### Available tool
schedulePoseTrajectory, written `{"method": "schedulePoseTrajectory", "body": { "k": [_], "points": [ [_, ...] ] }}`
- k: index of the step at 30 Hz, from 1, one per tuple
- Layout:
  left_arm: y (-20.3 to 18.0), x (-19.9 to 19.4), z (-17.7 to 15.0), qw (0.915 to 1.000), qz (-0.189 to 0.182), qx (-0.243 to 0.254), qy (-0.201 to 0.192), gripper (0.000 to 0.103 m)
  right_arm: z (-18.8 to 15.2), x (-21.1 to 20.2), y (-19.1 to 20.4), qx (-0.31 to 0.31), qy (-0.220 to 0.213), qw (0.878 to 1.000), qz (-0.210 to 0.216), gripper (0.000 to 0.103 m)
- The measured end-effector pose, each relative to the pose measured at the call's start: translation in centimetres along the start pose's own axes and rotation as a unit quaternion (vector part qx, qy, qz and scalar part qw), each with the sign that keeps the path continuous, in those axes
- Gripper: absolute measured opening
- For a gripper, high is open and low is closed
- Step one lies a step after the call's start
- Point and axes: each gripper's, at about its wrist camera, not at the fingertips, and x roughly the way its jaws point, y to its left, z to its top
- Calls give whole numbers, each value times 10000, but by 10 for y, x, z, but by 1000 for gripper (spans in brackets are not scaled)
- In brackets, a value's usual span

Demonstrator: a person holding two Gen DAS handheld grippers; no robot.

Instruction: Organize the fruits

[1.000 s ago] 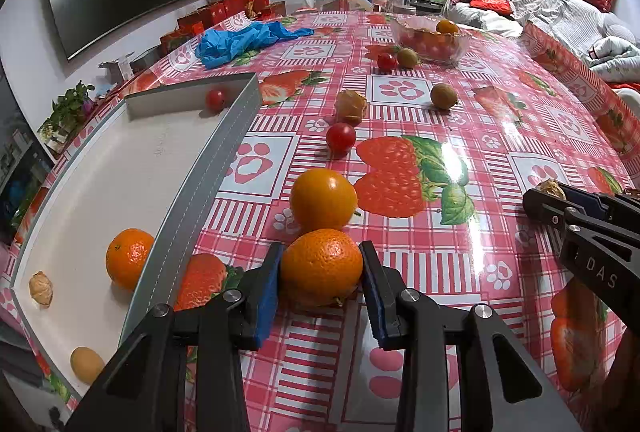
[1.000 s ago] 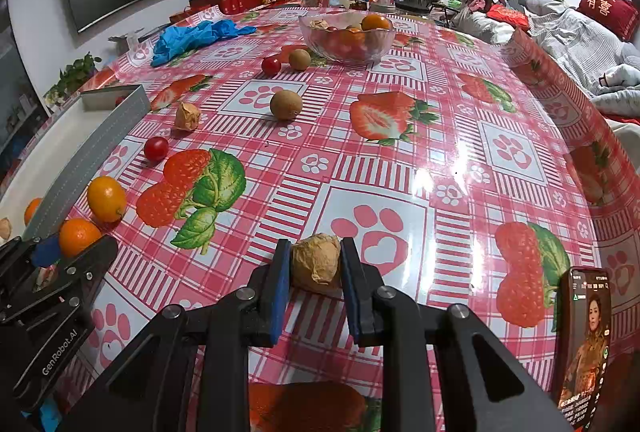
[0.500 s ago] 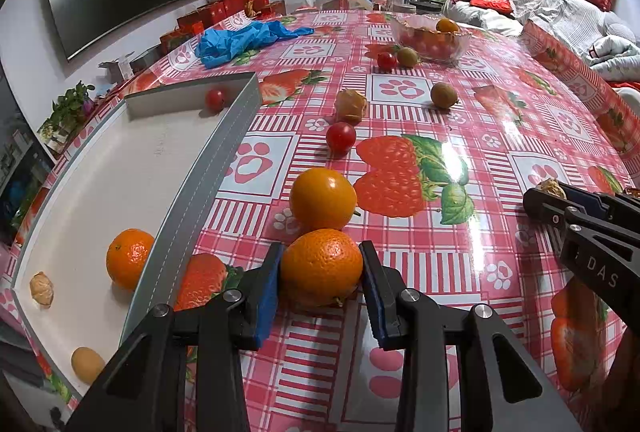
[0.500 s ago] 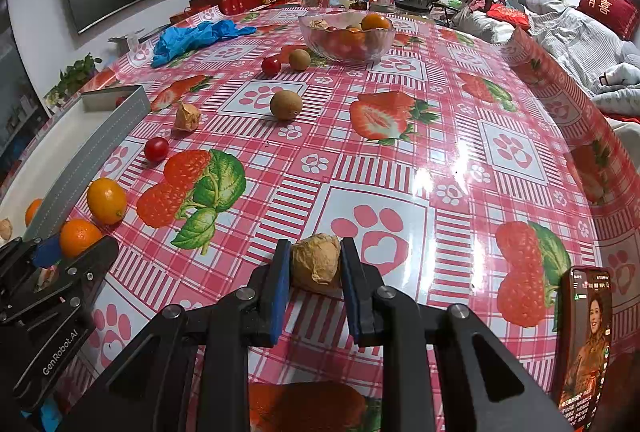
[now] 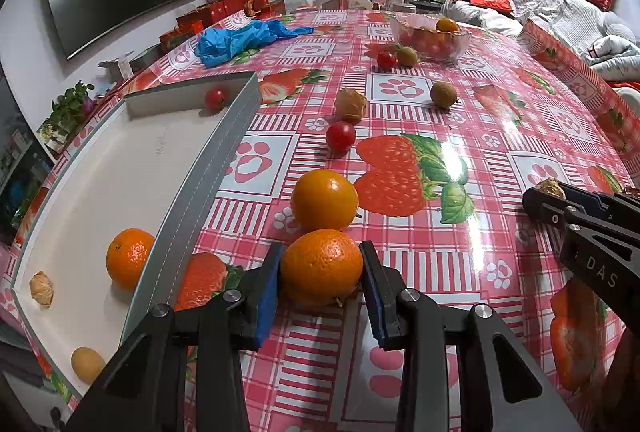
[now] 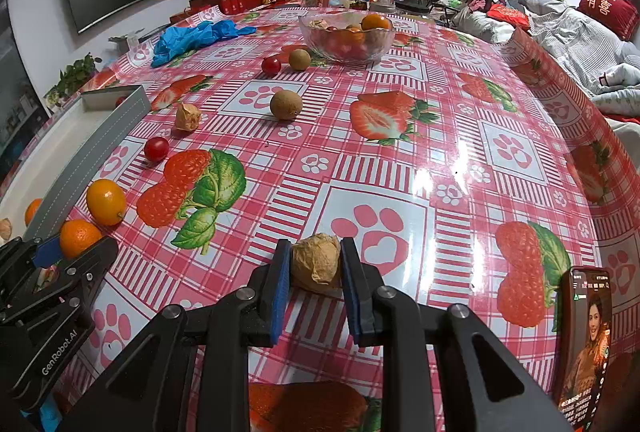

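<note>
Two grippers are both busy on the table (image 6: 460, 135). The left gripper (image 5: 321, 272) pinches a mandarin (image 5: 322, 266) between its blue pads, low on the cloth, just beside the grey wall of the white tray (image 5: 208, 183). A second orange fruit (image 5: 325, 199) sits right behind it, nearly touching. The right gripper (image 6: 315, 266) is pressed close around a papery husk fruit (image 6: 316, 262), also resting on the cloth. I think the risks are these: when lifted, the mandarin may bump the fruit behind and send it rolling, or catch the tray wall. The husk looks thin and could be crushed or slip out. The phone (image 6: 586, 340) stands near the right gripper.
</note>
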Motion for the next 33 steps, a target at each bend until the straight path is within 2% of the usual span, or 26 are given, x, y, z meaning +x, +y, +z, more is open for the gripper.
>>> {"method": "schedulePoseTrajectory", "body": {
  "k": [20, 33],
  "points": [
    [0, 0, -2, 10000, -16, -4, 75, 39, 1, 0, -1, 27, 30, 10000, 46, 26],
    [4, -1, 2, 9990, -156, -60, 417, 38, 9, -2, -13, 456, 333, 9974, 446, 26]
  ]
}}
